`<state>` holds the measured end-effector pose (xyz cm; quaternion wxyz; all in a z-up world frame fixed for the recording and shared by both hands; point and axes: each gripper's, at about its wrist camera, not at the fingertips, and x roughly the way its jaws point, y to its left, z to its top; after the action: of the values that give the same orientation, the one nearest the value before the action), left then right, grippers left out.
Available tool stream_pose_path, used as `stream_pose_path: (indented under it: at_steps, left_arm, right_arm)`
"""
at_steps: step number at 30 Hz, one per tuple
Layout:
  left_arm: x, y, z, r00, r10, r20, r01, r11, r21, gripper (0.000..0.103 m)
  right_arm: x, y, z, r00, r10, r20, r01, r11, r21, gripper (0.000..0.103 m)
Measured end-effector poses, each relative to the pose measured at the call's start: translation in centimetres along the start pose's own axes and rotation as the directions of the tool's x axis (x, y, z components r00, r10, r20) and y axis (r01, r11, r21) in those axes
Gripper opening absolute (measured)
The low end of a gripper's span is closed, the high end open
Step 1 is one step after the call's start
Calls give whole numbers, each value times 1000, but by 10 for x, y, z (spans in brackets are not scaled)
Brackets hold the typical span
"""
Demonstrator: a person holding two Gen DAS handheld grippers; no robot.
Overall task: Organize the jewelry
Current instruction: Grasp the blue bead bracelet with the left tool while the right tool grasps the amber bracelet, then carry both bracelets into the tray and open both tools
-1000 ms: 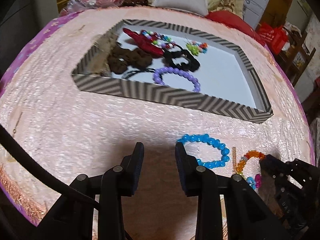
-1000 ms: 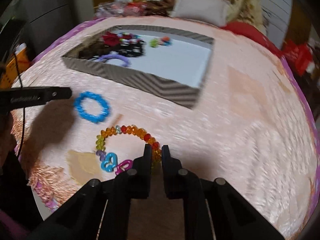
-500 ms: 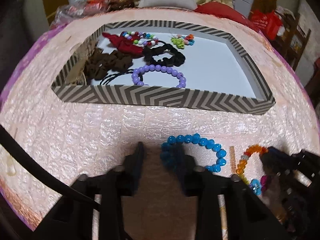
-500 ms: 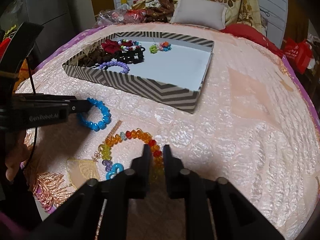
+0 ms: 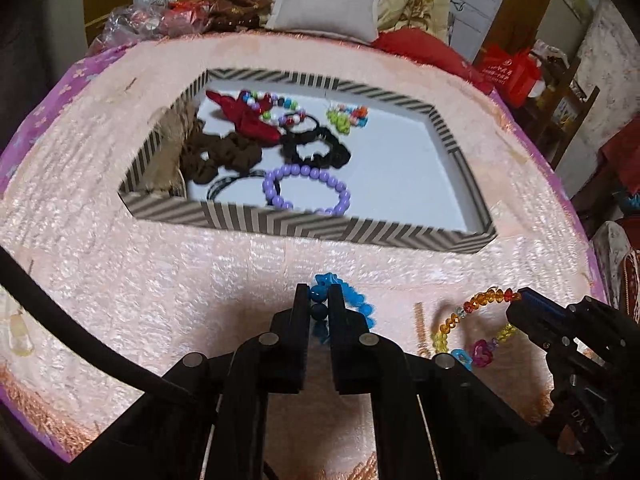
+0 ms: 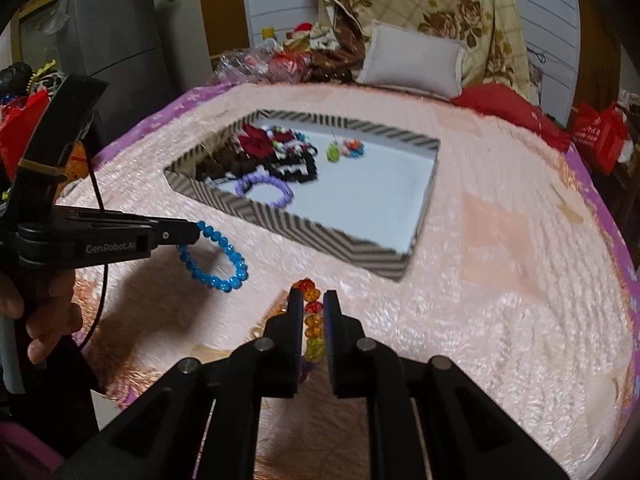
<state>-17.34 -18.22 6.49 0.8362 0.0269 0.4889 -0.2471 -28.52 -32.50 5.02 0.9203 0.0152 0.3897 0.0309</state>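
My left gripper [image 5: 319,300] is shut on a blue bead bracelet [image 5: 356,304]; in the right wrist view the bracelet [image 6: 224,264] hangs from the left gripper [image 6: 192,234] above the pink cloth. My right gripper [image 6: 313,300] is shut on an orange and multicoloured bead bracelet [image 6: 312,320], also seen in the left wrist view [image 5: 472,312] held by the right gripper [image 5: 520,300]. A striped tray [image 5: 304,226] [image 6: 304,228] behind holds a purple bead bracelet [image 5: 308,190], scrunchies and small bead pieces.
The tray's right half [image 5: 400,176] shows bare white floor. A grey pillow [image 6: 412,60], a red cushion [image 6: 504,104] and cluttered bags [image 5: 168,20] lie at the bed's far edge. A red bag [image 5: 508,72] stands at the right.
My left gripper moved right and shut on the blue bracelet, lifting it. My right gripper, shut on the orange bracelet, has lifted it off the cloth.
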Motion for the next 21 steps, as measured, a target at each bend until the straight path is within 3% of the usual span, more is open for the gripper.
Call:
stream_pose_path:
  at_steps: [11,21]
  left_arm:
    - [-37,-10,28,997,28,74,-32,998,53,0]
    - [-47,-30,50,991,47,123,-61,993,106,0]
  right_arm:
    - [-23,0,31,997,-15,75,17,999,-28,9]
    - [-27,-16,64,993,-38,109,40,999,-15,9]
